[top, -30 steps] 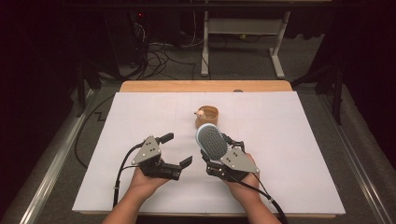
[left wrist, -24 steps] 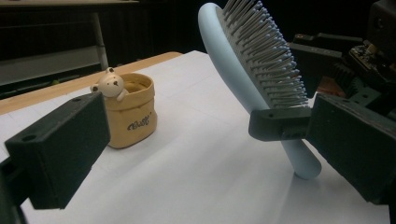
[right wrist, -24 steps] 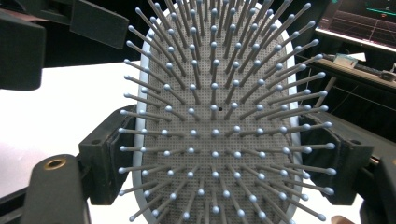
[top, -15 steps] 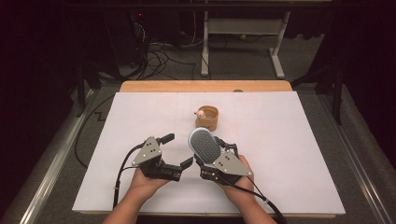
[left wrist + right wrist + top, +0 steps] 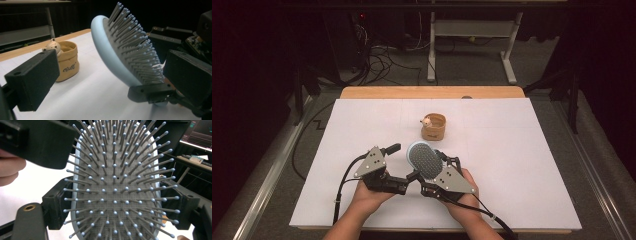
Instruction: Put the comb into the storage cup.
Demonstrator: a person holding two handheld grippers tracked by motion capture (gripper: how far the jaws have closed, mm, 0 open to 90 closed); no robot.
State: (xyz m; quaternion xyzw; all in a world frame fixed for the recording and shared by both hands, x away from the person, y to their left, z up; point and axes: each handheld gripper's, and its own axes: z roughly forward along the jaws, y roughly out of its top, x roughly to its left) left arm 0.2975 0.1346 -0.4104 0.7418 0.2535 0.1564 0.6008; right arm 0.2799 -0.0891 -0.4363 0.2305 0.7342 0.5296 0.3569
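A light-blue hairbrush (image 5: pixel 424 159) with grey bristles is held up over the white table cover (image 5: pixel 522 165), bristles facing up and toward me. My right gripper (image 5: pixel 435 176) is shut on it, its jaws pressing the brush's two edges (image 5: pixel 117 207). My left gripper (image 5: pixel 403 165) is open just left of the brush. Seen from the left gripper (image 5: pixel 112 68), the brush head (image 5: pixel 110 60) stands between its two jaws, apart from both pads. One left jaw pad (image 5: pixel 37 140) crosses the top left of the right gripper view.
A small tan fabric basket (image 5: pixel 433 127) with a little bear figure on its rim (image 5: pixel 53 46) stands behind the brush, mid-table. The table's wooden far edge (image 5: pixel 432 92) lies beyond it, with a desk frame and cables on the floor behind.
My right gripper has carried the brush leftward and nearer, away from the basket and up to the left gripper. The left gripper has stayed put.
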